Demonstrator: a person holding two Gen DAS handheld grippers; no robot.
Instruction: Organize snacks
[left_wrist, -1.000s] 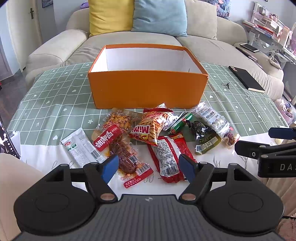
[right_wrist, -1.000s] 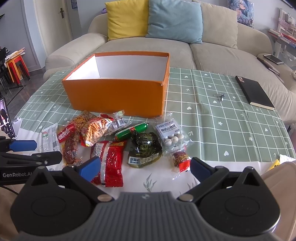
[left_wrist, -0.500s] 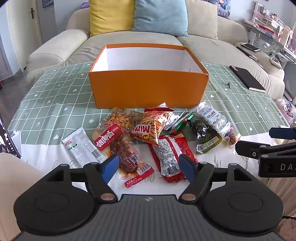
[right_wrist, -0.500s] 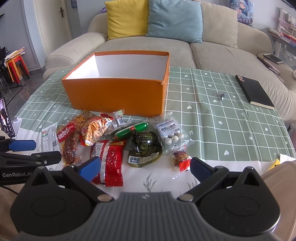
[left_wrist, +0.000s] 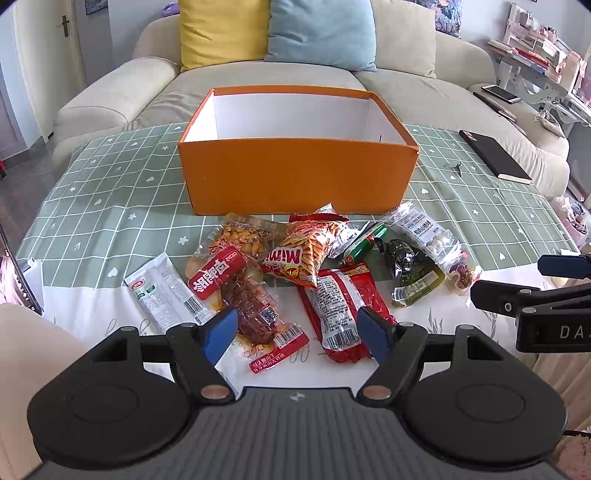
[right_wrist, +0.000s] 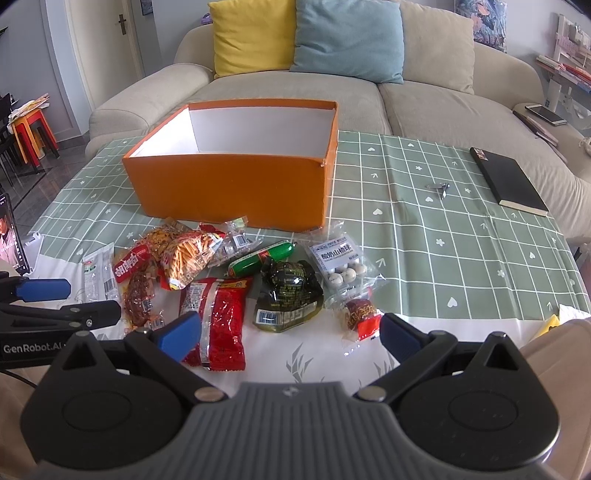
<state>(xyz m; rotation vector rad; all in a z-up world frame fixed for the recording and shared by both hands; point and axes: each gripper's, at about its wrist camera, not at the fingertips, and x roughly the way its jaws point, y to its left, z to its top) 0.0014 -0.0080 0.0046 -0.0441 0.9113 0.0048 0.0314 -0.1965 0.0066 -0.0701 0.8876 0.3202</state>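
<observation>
An empty orange box (left_wrist: 299, 177) (right_wrist: 232, 184) stands on the green checked tablecloth. Several snack packets lie in front of it: a white packet (left_wrist: 162, 291), a red meat packet (left_wrist: 240, 291), a Mimi chips bag (left_wrist: 306, 251), a red packet (left_wrist: 340, 302) (right_wrist: 218, 314), a green sausage (right_wrist: 262, 258), a dark green packet (left_wrist: 413, 273) (right_wrist: 291, 295) and a clear bag of white balls (right_wrist: 340, 262). My left gripper (left_wrist: 295, 330) hovers open over the near packets. My right gripper (right_wrist: 288, 334) is open too, above the table's front edge. Neither holds anything.
A black notebook (right_wrist: 509, 181) and a small metal clip (right_wrist: 439, 188) lie on the cloth at the right. A beige sofa (right_wrist: 332, 92) with yellow and blue cushions stands behind the table. Each gripper shows in the other's view at the side.
Both views have shifted very slightly; the packets and box have not moved, and both grippers remain open.
</observation>
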